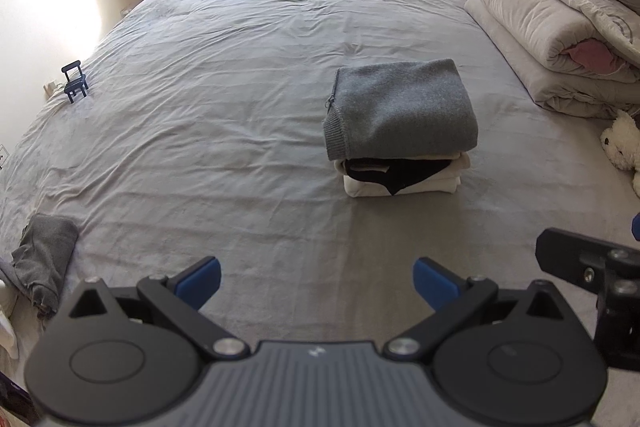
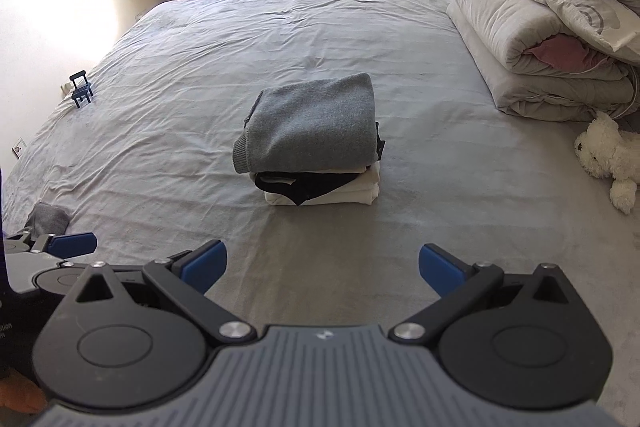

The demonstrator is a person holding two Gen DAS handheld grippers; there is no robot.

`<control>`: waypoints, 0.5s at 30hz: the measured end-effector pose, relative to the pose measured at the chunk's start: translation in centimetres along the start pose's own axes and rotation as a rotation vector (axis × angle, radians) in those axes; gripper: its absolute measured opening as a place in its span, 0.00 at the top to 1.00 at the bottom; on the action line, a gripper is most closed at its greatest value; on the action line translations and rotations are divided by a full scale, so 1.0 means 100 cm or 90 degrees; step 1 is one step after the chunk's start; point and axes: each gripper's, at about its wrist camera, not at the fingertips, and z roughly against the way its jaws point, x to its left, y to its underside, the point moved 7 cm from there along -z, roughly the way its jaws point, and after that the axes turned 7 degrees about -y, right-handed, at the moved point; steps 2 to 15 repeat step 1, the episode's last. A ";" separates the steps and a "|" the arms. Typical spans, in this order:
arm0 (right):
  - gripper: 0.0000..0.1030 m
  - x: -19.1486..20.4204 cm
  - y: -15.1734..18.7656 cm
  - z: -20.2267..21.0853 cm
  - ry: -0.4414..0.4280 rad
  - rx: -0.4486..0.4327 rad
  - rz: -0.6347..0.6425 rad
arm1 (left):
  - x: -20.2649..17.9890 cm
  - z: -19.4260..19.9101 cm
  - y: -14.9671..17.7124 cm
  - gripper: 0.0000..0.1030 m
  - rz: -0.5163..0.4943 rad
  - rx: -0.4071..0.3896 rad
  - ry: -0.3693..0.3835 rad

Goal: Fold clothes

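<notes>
Both tools hanging empty, the unfolded grey garment lying off at the left

The left tool (image 1: 316,281) and the right tool (image 2: 322,267) are hovering low over the bed (image 1: 224,75), each with its blue fingers spread wide and gripping nothing. The folded stack (image 1: 400,131), grey sweater topmost, is sitting ahead at about 1 o'clock from the left tool and 12 o'clock from the right. The crumpled grey garment (image 1: 46,259) is lying at the bed's near-left edge, roughly 9 o'clock from the left tool, its long axis running toward the edge. Judging by that, the left tool is nearer and would likely be swinging leftward first.
</notes>
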 end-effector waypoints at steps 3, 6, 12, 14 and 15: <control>0.00 0.003 0.003 0.005 -0.004 -0.003 0.001 | 0.002 0.006 0.004 0.01 0.003 -0.001 0.006; 0.00 0.003 0.003 0.005 -0.004 -0.003 0.001 | 0.002 0.006 0.004 0.01 0.003 -0.001 0.006; 0.00 0.003 0.003 0.005 -0.004 -0.003 0.001 | 0.002 0.006 0.004 0.01 0.003 -0.001 0.006; 0.00 0.003 0.003 0.005 -0.004 -0.003 0.001 | 0.002 0.006 0.004 0.01 0.003 -0.001 0.006; 0.00 0.003 0.003 0.005 -0.004 -0.003 0.001 | 0.002 0.006 0.004 0.01 0.003 -0.001 0.006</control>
